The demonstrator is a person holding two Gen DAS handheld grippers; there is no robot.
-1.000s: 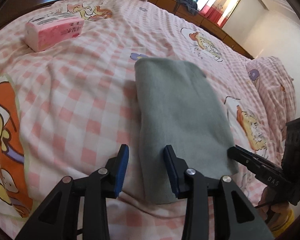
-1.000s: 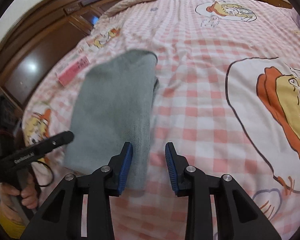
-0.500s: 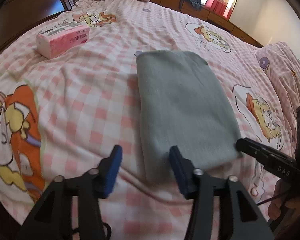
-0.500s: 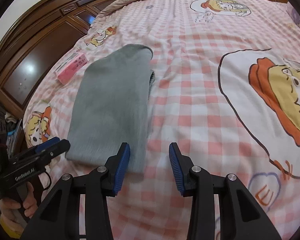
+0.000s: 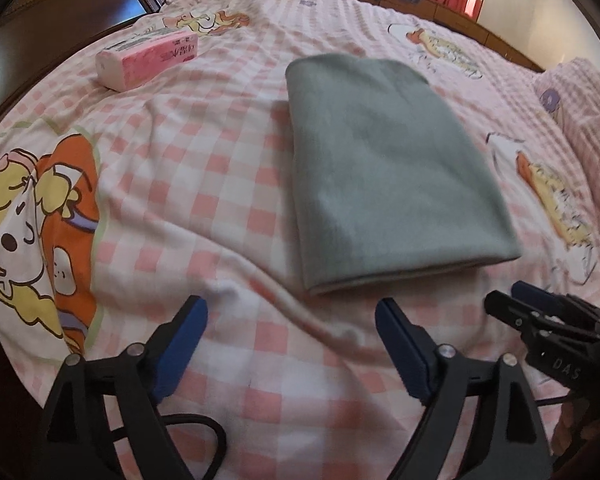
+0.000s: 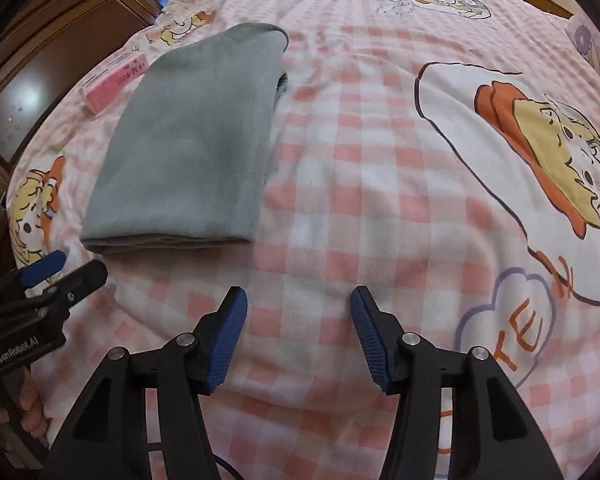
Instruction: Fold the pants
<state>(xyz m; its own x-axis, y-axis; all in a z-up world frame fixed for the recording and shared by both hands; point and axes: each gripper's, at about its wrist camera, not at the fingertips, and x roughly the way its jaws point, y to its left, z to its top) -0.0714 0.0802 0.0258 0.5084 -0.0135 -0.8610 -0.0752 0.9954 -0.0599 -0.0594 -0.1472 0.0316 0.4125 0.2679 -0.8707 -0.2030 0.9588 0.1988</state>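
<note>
Grey-green pants (image 5: 384, 164) lie folded into a flat rectangle on the pink checked bed sheet (image 5: 204, 200). My left gripper (image 5: 290, 320) hovers open just short of the pants' near edge, nothing between its blue pads. In the right wrist view the same pants (image 6: 192, 136) sit at the upper left. My right gripper (image 6: 298, 308) is open over bare sheet, to the right of the pants' near corner. Each gripper shows in the other's view: the right gripper (image 5: 540, 316) at the lower right, the left gripper (image 6: 44, 284) at the lower left, held by a hand.
A pink tissue pack (image 5: 148, 60) lies on the sheet to the left of the pants. Dark wooden cabinets (image 6: 60, 40) stand along the bed's left side. A checked pillow (image 5: 588, 104) rests at the far right. Cartoon prints (image 6: 548, 148) cover the sheet.
Both grippers have pulled back toward the bed's near edge and off the pants. Both sets of jaws have opened wider. The folded pants have stayed where they were.
</note>
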